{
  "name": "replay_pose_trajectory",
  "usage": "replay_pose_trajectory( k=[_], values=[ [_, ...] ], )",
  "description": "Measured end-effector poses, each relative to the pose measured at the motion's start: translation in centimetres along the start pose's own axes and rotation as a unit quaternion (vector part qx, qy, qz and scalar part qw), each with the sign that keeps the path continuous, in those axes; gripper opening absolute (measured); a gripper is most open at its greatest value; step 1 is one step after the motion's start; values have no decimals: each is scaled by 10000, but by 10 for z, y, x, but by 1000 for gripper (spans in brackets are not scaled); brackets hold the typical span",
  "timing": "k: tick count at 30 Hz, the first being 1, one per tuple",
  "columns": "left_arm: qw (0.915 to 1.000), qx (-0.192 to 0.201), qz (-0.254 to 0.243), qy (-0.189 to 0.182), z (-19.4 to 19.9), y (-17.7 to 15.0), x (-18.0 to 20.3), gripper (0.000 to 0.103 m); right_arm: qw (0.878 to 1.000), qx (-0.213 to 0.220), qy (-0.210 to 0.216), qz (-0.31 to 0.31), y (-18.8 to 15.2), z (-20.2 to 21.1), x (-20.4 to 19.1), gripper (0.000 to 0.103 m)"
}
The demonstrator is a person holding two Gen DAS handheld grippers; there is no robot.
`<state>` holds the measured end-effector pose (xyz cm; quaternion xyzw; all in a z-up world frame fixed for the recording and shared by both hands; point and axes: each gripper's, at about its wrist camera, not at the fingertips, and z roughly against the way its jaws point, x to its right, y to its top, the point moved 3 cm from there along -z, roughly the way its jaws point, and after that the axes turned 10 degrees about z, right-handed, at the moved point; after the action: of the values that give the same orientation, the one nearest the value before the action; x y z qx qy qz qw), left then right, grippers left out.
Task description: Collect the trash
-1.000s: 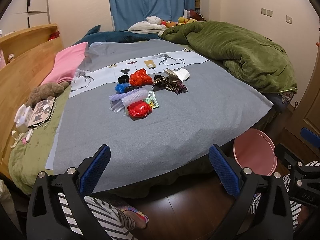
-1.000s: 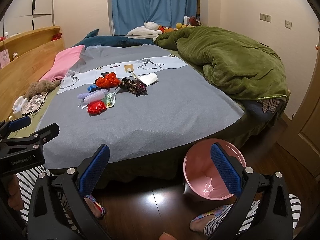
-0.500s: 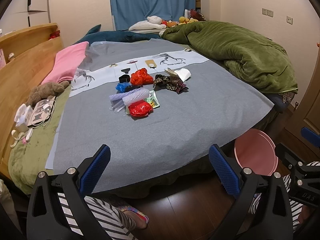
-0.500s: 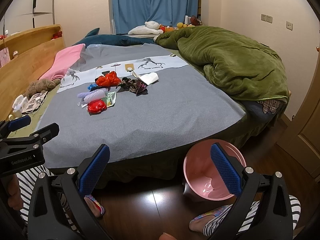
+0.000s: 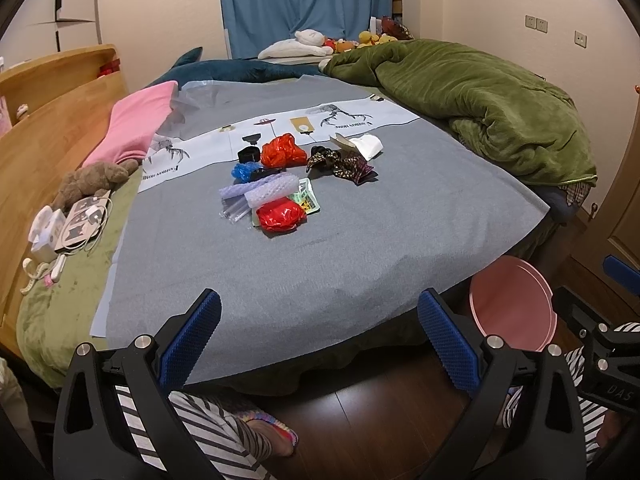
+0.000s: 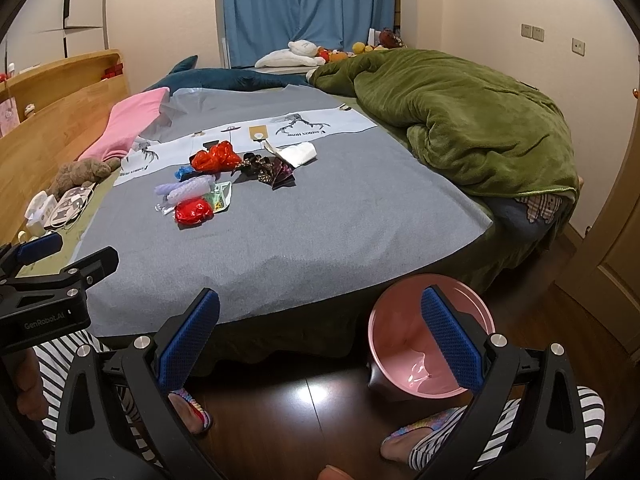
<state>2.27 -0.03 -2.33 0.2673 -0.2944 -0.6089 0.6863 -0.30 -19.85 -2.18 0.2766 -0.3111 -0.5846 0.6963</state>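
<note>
A heap of trash lies mid-bed on the grey sheet [image 5: 360, 248]: a red plastic bag [image 5: 280, 215], a second red bag [image 5: 282, 151], bubble wrap [image 5: 272, 192], a blue scrap [image 5: 245, 171], dark patterned wrappers [image 5: 346, 163] and white paper [image 5: 368, 145]. The same red plastic bag [image 6: 193, 212] and wrappers [image 6: 268, 170] show in the right wrist view. A pink bin [image 6: 430, 350] stands on the floor by the bed's near edge. My left gripper [image 5: 318, 338] is open and empty short of the bed edge. My right gripper [image 6: 320, 338] is open and empty above the floor beside the bin.
A green duvet [image 5: 480, 96] is piled on the right of the bed. A pink towel [image 5: 136, 128], a brown plush toy [image 5: 92, 184] and chargers [image 5: 68, 224] lie left by the wooden headboard [image 5: 48, 128]. Striped trouser legs and slippered feet [image 6: 412, 438] stand on the dark floor.
Both views have crept slightly forward toward the bed. The trash and bin have not moved, and both grippers stay open.
</note>
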Motion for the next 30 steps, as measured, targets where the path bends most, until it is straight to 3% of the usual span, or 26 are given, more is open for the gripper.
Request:
replay_pose_trajectory(
  k=[24, 30],
  values=[
    [9997, -262, -5, -4, -19, -9, -2, 96, 9998, -176, 54, -80, -9, -17, 2, 98],
    [9989, -278, -100, 378, -42, -3, -16, 96, 9997, -167, 112, -102, -3, -32, 4, 98]
  ],
)
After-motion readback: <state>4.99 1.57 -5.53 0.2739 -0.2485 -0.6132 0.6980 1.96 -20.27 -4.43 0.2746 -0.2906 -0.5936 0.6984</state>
